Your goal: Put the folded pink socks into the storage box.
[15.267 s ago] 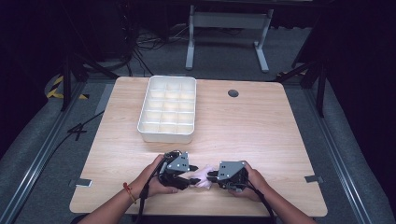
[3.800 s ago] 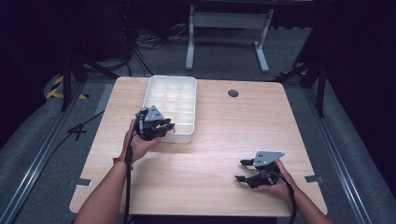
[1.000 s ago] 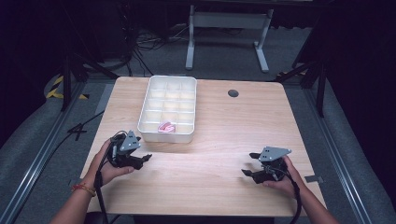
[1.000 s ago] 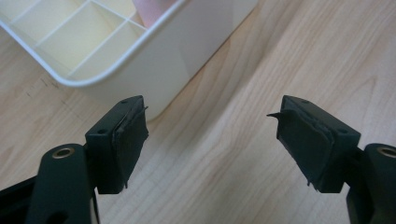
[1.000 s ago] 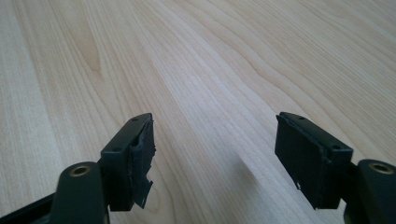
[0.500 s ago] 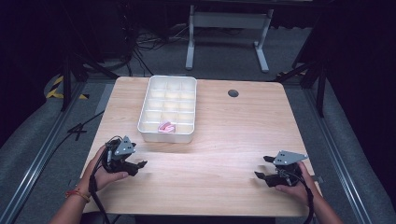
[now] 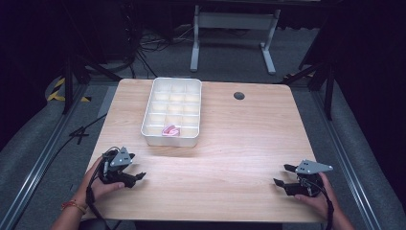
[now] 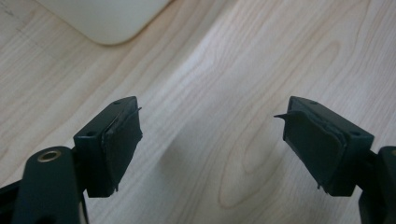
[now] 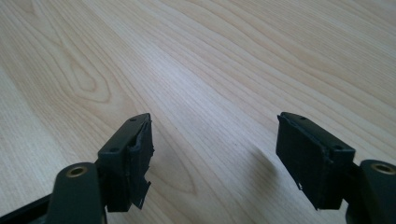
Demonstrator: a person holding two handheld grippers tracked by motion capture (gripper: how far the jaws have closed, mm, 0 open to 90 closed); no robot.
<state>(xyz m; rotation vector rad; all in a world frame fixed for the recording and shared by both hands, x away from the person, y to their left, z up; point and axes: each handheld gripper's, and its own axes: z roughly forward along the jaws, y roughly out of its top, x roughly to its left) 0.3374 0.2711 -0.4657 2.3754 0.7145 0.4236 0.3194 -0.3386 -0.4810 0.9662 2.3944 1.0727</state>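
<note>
A white compartment tray [image 7: 170,139] stands at the table's back middle, with a small pink thing [image 7: 171,130] lying in its near middle compartment. My left gripper [image 7: 140,178] is at the near left, low over the wood and well short of the tray. Its jaws have just been opening and stand open with nothing between them [image 8: 210,126]. The tray's rounded corner [image 8: 107,18] shows beyond them. My right gripper [image 7: 281,174] sits near the front right corner, open over bare wood [image 9: 214,135].
A dark round hole [image 7: 239,96] is in the tabletop at the back right. The wooden table [image 7: 230,143] has bare surface between the two hands. A grey metal stand [image 7: 230,19] and cables lie on the floor behind the table.
The left hand has drawn back toward the near left and sunk a little. The right hand has slid further right toward the table's edge. The pink thing stays in the tray.
</note>
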